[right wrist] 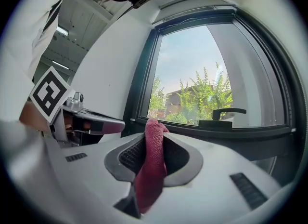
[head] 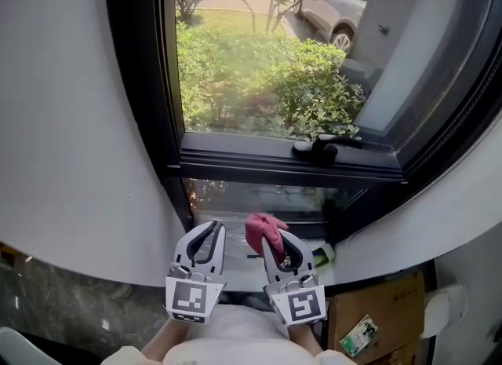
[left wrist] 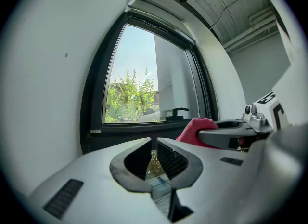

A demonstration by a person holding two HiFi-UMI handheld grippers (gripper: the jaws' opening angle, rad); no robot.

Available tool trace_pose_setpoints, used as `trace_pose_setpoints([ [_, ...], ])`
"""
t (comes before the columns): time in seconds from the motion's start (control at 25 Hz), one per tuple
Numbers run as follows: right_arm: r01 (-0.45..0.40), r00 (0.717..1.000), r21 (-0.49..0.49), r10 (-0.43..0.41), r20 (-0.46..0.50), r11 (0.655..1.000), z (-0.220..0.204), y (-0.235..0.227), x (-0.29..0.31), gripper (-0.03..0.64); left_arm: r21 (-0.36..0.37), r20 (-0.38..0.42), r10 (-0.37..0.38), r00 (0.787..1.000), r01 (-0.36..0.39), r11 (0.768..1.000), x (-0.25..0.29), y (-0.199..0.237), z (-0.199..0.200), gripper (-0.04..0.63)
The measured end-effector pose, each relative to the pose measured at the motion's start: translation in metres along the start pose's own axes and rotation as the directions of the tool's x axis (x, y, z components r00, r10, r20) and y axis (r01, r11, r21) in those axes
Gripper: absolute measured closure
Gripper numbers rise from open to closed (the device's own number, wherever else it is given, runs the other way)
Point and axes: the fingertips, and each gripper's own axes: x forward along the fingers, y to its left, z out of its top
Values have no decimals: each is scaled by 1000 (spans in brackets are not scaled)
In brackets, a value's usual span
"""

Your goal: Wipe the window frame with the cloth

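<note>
— Below the dark window frame (head: 274, 166), both tools sit side by side, low in the head view. Take the right gripper (head: 272, 239) first: what's it got?

— The cloth (head: 263, 228), a pinkish-red one. The jaws are clamped right onto it. In the right gripper view it runs down between the ribbed pads (right wrist: 128, 156) and bunches up past the tips.

— And where's that bunch against the window?

— In front of the lower pane, under the frame's crossbar. It's down and to the left of the black handle (head: 325, 147) lying on that bar. Touching the glass or not, I can't tell.

— And the left gripper (head: 210, 228)?

— Just beside the right one, clear of the cloth. Its jaws are brought together with the tips meeting. There's nothing between them, only a thin slit further back.

— Beyond the glass?

— Green shrubs (head: 310, 89) in sunlight, and a parked car (head: 336, 12) up top. There's a white wall (head: 70, 120) left of the frame and a cardboard box (head: 376, 308) low on the right.
</note>
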Motion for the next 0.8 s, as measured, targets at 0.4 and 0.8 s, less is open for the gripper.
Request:
trace_pose_setpoints([
  [0.4,-116,988,-55,121,91,992,49,-5,39,532,-28,4,21,1000,-21,999,1,6,3,554],
  [0.8,-217,887,-238,293,357,947,205,-8,116,534,-34,-2,45,999,-45,998,-6,9,8,554],
])
